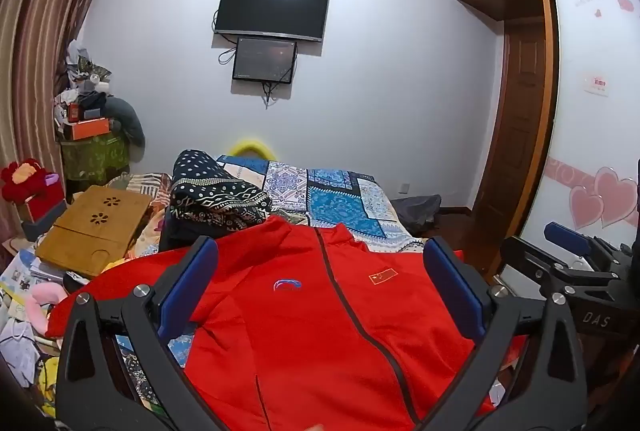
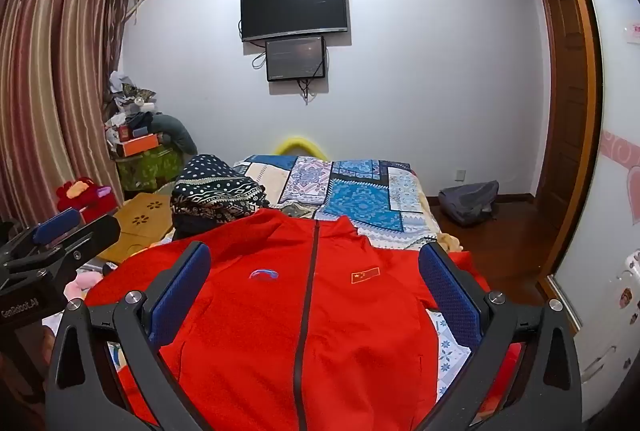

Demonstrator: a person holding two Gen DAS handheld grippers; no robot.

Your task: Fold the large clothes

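A red zip-up jacket (image 1: 304, 323) lies spread face up on the bed, collar toward the far wall, its dark zipper closed; it also fills the middle of the right wrist view (image 2: 280, 311). My left gripper (image 1: 320, 283) hovers above the jacket's chest, jaws wide open, nothing between the blue pads. My right gripper (image 2: 316, 283) hovers the same way over the jacket, open and empty. Each gripper shows at the edge of the other's view: the right one (image 1: 576, 259) at far right, the left one (image 2: 60, 235) at far left.
A folded dark patterned garment (image 1: 216, 191) lies beyond the jacket's left shoulder on the blue patchwork bedspread (image 1: 340, 199). A wooden lap tray (image 1: 92, 227) and clutter crowd the bed's left side. A grey bag (image 2: 468, 207) sits on the floor by the wardrobe (image 1: 516, 119).
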